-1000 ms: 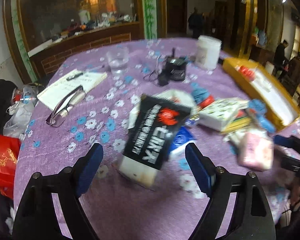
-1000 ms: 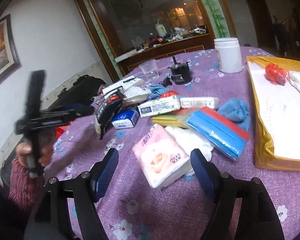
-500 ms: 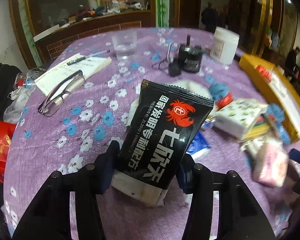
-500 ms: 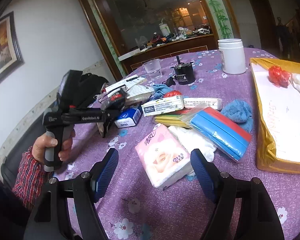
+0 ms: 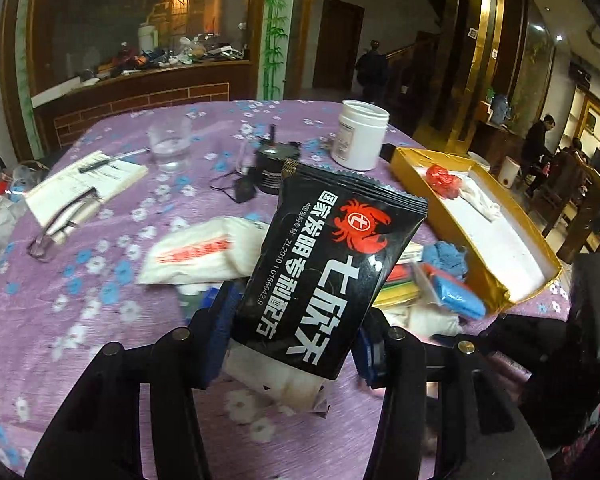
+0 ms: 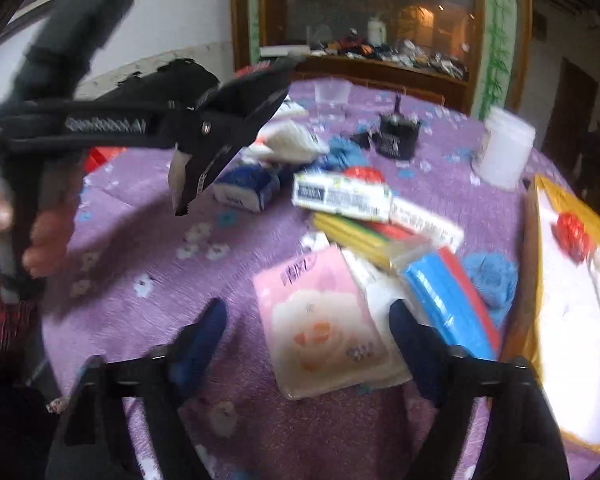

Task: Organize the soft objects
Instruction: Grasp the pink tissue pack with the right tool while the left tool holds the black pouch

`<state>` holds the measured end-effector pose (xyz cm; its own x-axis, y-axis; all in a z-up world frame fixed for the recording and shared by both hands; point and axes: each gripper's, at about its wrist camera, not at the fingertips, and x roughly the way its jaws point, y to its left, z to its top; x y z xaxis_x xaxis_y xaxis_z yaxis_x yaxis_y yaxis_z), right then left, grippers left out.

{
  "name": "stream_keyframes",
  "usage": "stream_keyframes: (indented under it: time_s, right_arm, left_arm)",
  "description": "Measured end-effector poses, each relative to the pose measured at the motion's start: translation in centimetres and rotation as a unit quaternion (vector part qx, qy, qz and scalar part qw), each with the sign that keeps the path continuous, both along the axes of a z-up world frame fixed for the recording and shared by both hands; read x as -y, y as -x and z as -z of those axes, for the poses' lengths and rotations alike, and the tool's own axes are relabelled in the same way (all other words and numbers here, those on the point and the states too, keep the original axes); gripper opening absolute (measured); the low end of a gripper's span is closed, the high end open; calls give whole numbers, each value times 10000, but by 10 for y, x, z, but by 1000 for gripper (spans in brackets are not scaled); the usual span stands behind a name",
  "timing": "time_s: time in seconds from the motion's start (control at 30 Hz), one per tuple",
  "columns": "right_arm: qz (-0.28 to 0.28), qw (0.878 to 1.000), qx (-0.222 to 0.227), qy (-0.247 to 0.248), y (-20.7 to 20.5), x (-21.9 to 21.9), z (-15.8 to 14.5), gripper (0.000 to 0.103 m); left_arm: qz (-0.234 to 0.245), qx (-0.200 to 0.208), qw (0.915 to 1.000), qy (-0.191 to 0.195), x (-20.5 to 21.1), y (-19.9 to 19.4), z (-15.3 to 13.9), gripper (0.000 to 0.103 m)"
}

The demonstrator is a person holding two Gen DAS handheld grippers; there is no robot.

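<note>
The black packet (image 5: 332,268) is off the table, pinched at its lower end by the left gripper (image 5: 292,340) and tilted up to the right above the purple cloth (image 5: 100,320). This looks like the carry step — one soft item lifted, not yet placed. The likely goal is the gold tray (image 5: 496,292) to the right, so the next move calls for a swing over the pile without snagging it. The right gripper (image 6: 308,336) hangs spread and empty over the pink tissue pack (image 6: 320,320).
</note>
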<state>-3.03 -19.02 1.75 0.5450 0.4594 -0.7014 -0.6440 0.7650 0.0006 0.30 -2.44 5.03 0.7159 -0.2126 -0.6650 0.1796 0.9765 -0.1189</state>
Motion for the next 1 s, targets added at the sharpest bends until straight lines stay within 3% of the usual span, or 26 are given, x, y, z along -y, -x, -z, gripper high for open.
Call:
stream_keyframes:
  time_s: [0.03, 0.27, 0.43, 0.57, 1.0]
  right_arm:
    - [23, 9998, -173, -23, -4, 1, 4, 52]
    - [279, 9915, -256, -1244, -4, 40, -2, 46]
    - [819, 9683, -254, -2348, -9, 79, -9, 46]
    - [879, 9620, -275, -2569, -13, 86, -10, 46]
    - [850, 9615, -98, -2611, -1, 87, -14, 46]
  left_arm:
    - [19, -9, 10000, 26, 3, -2, 2, 50]
    - [-40, 132, 9998, 126, 6, -5, 7, 50]
    - [4, 32, 9999, 126, 11, -7, 13, 50]
    - [21, 153, 9999, -55, 17, -3, 11, 50]
    - [-265, 437, 9968, -609, 38, 11, 3, 50]
